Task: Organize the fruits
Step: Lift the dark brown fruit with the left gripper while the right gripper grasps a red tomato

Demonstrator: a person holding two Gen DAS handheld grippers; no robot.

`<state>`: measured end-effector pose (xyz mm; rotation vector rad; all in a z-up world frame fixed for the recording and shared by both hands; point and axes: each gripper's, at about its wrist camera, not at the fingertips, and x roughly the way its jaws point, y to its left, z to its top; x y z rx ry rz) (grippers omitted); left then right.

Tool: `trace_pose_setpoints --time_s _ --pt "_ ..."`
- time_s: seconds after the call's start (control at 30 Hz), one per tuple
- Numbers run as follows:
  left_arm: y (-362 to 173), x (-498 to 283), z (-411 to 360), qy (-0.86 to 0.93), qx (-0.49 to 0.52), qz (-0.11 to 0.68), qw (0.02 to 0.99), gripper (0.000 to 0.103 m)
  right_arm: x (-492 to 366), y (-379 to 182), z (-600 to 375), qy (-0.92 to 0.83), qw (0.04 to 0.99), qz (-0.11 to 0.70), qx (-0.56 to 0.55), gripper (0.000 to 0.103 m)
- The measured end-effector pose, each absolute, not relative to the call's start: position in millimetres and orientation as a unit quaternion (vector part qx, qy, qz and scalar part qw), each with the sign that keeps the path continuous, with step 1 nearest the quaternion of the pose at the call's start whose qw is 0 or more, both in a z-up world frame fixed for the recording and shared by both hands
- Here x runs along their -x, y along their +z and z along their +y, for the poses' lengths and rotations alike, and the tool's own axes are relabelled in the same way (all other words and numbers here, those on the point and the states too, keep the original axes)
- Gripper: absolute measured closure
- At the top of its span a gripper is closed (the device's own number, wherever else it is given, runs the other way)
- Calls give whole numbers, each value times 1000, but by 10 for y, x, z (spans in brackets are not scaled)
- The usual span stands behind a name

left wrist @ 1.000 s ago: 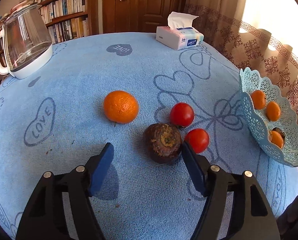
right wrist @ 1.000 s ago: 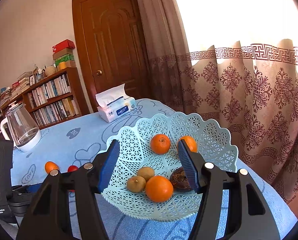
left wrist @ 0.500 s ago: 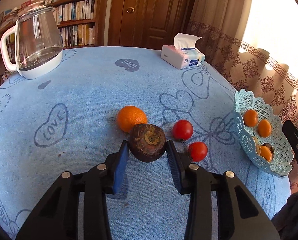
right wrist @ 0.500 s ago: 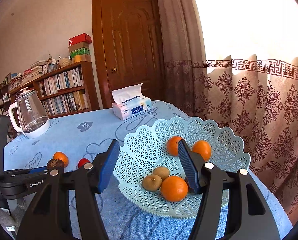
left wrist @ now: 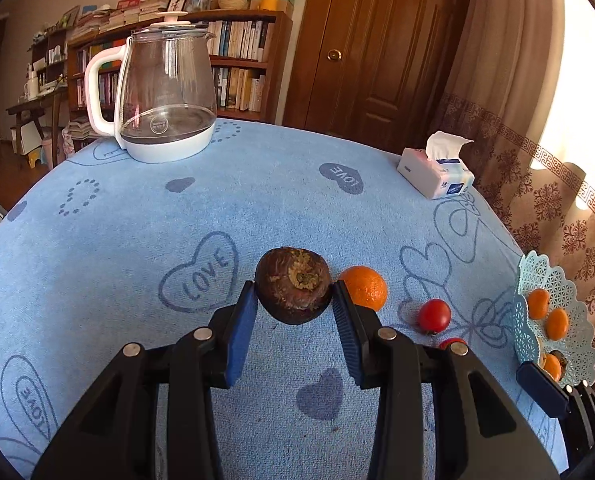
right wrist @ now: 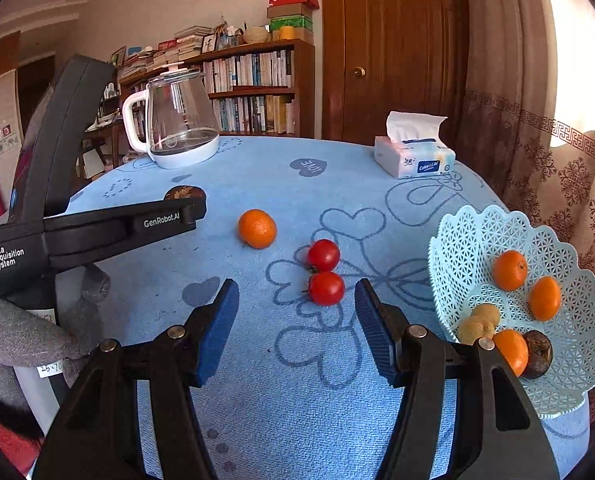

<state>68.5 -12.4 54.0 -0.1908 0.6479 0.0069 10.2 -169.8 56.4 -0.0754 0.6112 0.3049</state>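
Your left gripper [left wrist: 293,306] pinched the dark brown fruit [left wrist: 293,290], raised above the blue tablecloth [left wrist: 137,240], well left of the lattice basket [right wrist: 557,240]. Your right gripper [right wrist: 297,320] was spread wide, empty, just left of that basket, near two tomatoes [right wrist: 324,272].

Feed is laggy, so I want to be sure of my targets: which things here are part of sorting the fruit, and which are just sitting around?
Job:
- dark brown fruit, held in left tongs
- loose orange
- two tomatoes
- basket with fruit in it
- right tongs, open

Lying about:
- glass kettle
- tissue box
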Motion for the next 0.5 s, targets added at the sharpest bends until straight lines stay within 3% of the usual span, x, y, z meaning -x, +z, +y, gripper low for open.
trace_pose_setpoints --time_s 0.07,0.2,0.4,0.5 --pt "546 -683 -85 7 100 318 943 64 -199 509 -1672 152 933 325 21 43" --pt "539 -684 -48 9 110 322 940 64 -405 424 -1687 141 919 368 -6 55" --pt "537 -677 -53 5 114 324 939 64 -593 365 -1632 104 915 389 15 56" --pt "536 -678 -59 3 116 325 938 64 -708 301 -1629 91 909 406 18 62"
